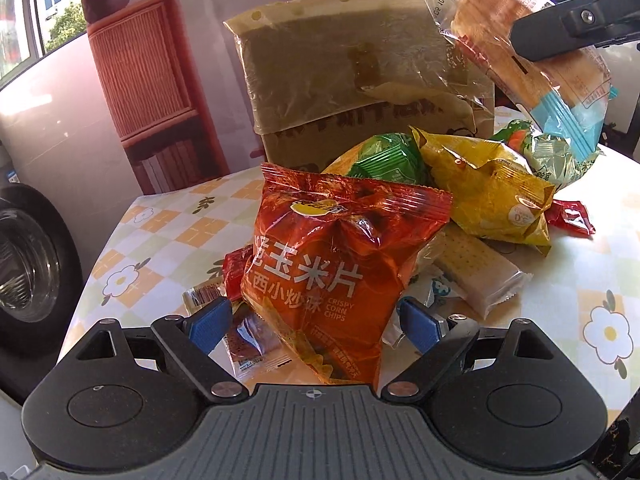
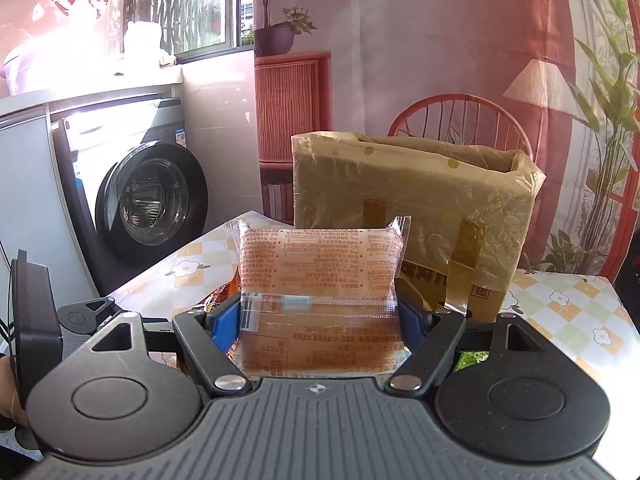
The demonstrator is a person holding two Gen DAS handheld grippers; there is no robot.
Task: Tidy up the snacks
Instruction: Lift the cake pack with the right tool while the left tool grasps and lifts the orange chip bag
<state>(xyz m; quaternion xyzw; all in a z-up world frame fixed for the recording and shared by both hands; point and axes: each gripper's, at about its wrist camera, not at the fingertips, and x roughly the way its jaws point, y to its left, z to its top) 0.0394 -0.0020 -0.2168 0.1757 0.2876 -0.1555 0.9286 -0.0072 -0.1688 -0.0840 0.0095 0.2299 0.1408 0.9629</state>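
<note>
A red corn chips bag [image 1: 332, 264] lies at the front of a snack pile on the flowered tablecloth [image 1: 160, 236]. My left gripper [image 1: 314, 324] is open and low over the table, with the bag's lower part between its blue fingers [image 1: 210, 322]; the pads do not visibly squeeze it. My right gripper [image 2: 320, 312] is shut on a clear-wrapped bread packet [image 2: 320, 276] and holds it in the air. The same bread packet [image 1: 500, 36] hangs at the top right of the left wrist view, above the pile. A tall film-covered cardboard box [image 2: 412, 208], open at the top, stands behind.
The pile also holds a yellow chips bag [image 1: 488, 196], a green packet [image 1: 384, 156], a cracker packet [image 1: 476, 272] and small red sachets [image 1: 572, 216]. A washing machine [image 2: 152, 208] stands left of the table. The table's left edge [image 1: 92, 280] is close.
</note>
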